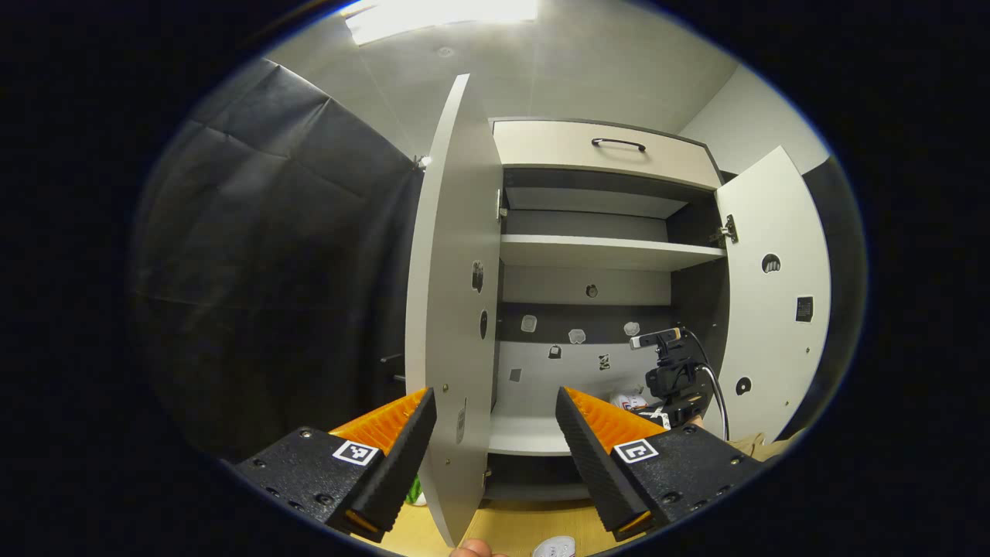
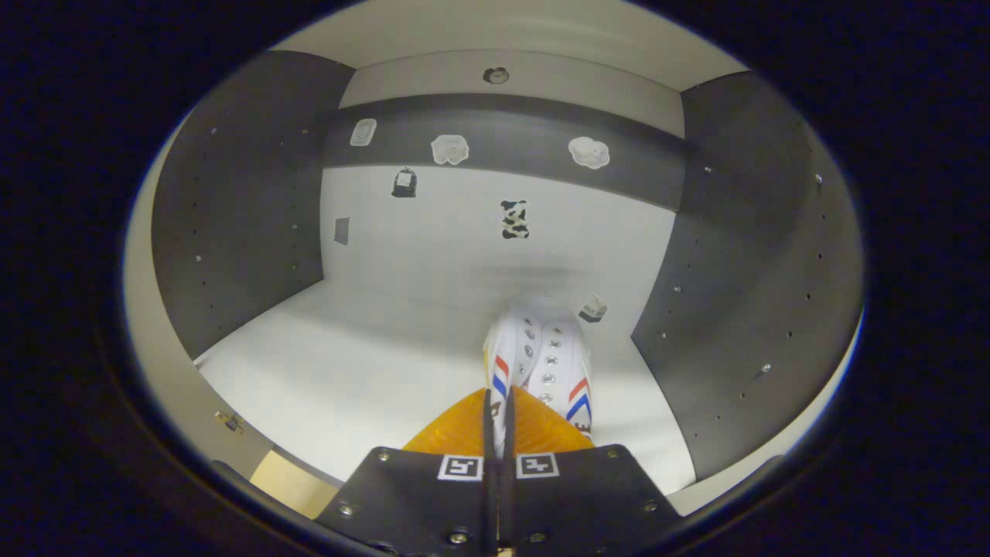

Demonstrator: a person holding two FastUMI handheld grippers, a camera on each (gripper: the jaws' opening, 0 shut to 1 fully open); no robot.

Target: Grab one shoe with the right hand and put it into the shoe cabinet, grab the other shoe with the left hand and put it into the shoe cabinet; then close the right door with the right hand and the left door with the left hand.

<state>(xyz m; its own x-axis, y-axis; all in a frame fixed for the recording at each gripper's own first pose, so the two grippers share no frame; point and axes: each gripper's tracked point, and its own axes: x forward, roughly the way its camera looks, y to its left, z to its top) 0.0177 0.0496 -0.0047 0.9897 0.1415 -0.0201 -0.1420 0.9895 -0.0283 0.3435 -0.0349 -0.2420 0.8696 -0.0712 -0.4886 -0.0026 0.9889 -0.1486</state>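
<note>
The left gripper (image 1: 495,433) hangs released, its jaws wide apart in front of the shoe cabinet (image 1: 603,147), with the edge of the open left door (image 1: 452,309) standing between them. To the right, the right door (image 1: 773,309) is swung open too. Inside, on the bottom shelf (image 2: 371,371), the right gripper (image 2: 499,433) is clenched on a white shoe (image 2: 545,356) — red and blue stripes on its sides — near the right wall. The other shoe (image 1: 554,548) lies on the floor below the cabinet.
</note>
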